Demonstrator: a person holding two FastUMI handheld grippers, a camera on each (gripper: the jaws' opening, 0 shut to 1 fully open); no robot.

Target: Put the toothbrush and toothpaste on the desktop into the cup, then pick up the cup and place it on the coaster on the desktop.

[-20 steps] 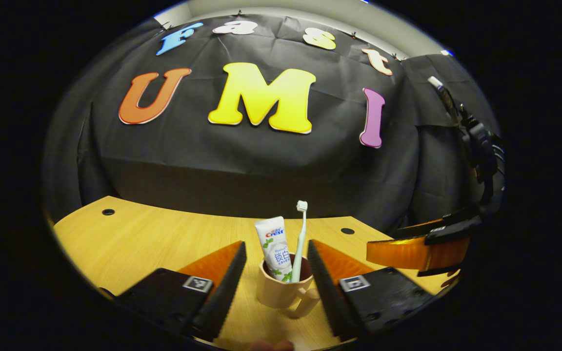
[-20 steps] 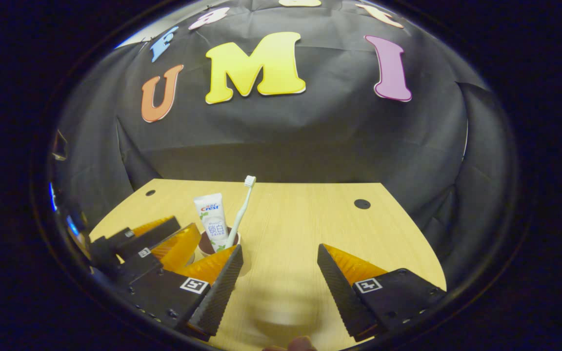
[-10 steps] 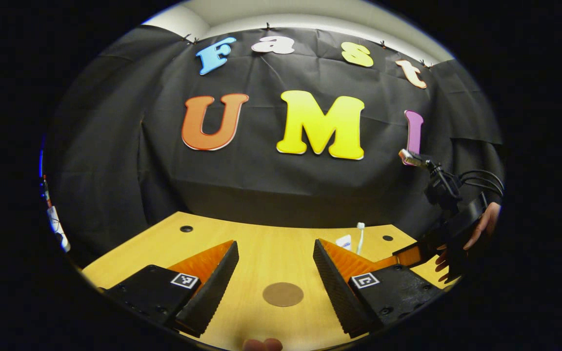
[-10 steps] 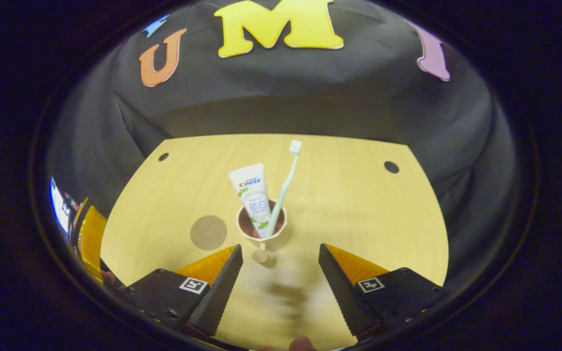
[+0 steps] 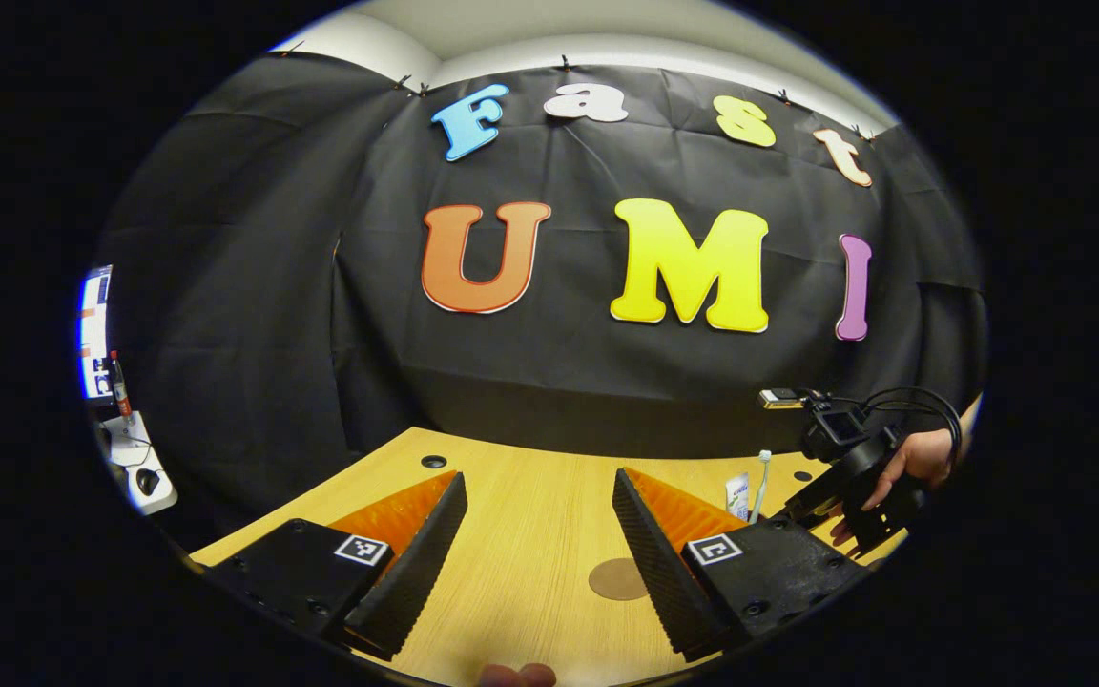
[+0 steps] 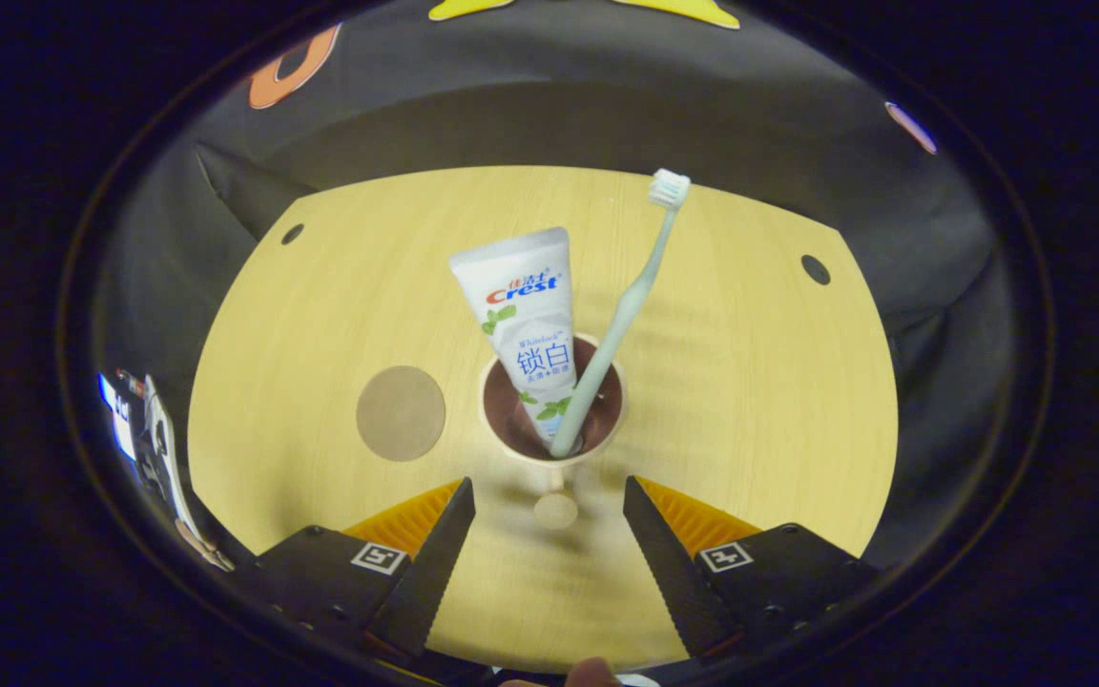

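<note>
A beige cup (image 6: 511, 444) with a dark inside stands on the wooden desktop (image 6: 750, 382), its handle (image 6: 555, 508) pointing toward my right gripper (image 6: 548, 534). The white toothpaste tube (image 6: 521, 315) and the pale green toothbrush (image 6: 631, 296) stand in it, leaning apart. My right gripper is open, looking down from above, with the handle between its fingers and untouched. The round brown coaster (image 6: 401, 413) lies flat left of the cup. My left gripper (image 5: 538, 549) is open and holds nothing; the coaster (image 5: 616, 578) lies just beyond its right finger. Far right there, the toothpaste tube (image 5: 736, 496) and toothbrush (image 5: 761, 482) stick up.
Dark round holes (image 6: 815, 269) mark the desktop's far corners. Black cloth drapes behind the desk. In the left gripper view a hand (image 5: 907, 463) holds the other gripper at the far right, and a small stand with a pen (image 5: 125, 420) shows at the far left.
My left gripper has drawn back and swung left, leaving the cup that stood between its fingers. My right gripper has moved over and closer to the cup, now looking down on it.
</note>
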